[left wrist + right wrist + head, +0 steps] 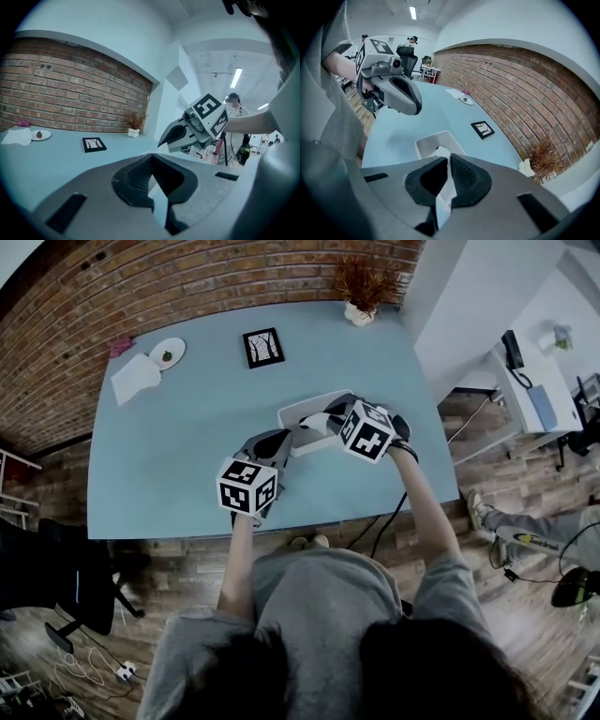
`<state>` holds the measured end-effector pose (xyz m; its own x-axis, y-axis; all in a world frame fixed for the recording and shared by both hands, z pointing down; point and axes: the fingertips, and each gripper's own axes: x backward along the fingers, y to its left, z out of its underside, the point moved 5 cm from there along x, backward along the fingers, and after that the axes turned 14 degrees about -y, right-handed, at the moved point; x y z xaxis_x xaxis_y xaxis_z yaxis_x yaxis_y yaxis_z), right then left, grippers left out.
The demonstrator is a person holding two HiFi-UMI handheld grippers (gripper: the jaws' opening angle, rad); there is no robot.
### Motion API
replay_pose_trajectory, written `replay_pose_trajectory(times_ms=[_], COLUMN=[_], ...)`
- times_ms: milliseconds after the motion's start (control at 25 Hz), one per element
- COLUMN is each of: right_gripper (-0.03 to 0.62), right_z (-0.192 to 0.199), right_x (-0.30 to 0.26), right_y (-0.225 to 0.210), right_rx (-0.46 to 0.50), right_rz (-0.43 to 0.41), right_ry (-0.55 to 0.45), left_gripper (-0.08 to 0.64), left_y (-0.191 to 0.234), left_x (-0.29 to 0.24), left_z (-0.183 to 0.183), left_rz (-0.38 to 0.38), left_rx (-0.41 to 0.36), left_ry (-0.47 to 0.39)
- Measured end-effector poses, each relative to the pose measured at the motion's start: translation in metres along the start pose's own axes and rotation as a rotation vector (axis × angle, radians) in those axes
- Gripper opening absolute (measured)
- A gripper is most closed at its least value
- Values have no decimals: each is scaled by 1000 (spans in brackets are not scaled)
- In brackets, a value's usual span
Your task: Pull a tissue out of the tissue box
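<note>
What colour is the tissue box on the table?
White, like the tissue the right claw grips; the tissue box shows best in the right gripper view.

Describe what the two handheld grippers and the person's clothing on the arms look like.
The left gripper and the right gripper look alike. Each has a smooth grey body that tapers to two pointed jaws lined with black ribbed pads. Each also carries a white cube printed with black square markers. The person wears a grey short-sleeved top, so the forearms are uncovered.
</note>
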<state>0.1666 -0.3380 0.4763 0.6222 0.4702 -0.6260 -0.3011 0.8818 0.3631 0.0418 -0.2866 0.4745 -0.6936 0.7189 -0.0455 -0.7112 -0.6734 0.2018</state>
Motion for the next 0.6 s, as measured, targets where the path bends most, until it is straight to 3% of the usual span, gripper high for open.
replay_pose_trajectory(times_ms=[600], right_gripper=[2], right_z=[-9], right_x=[17], right_y=[8], right_rx=[-9], right_rz=[67], right_ry=[-15], left_gripper=[3], left_y=[-3], left_x=[13], left_z=[-6], left_rz=[29], left_rx=[-14], left_ry=[-22])
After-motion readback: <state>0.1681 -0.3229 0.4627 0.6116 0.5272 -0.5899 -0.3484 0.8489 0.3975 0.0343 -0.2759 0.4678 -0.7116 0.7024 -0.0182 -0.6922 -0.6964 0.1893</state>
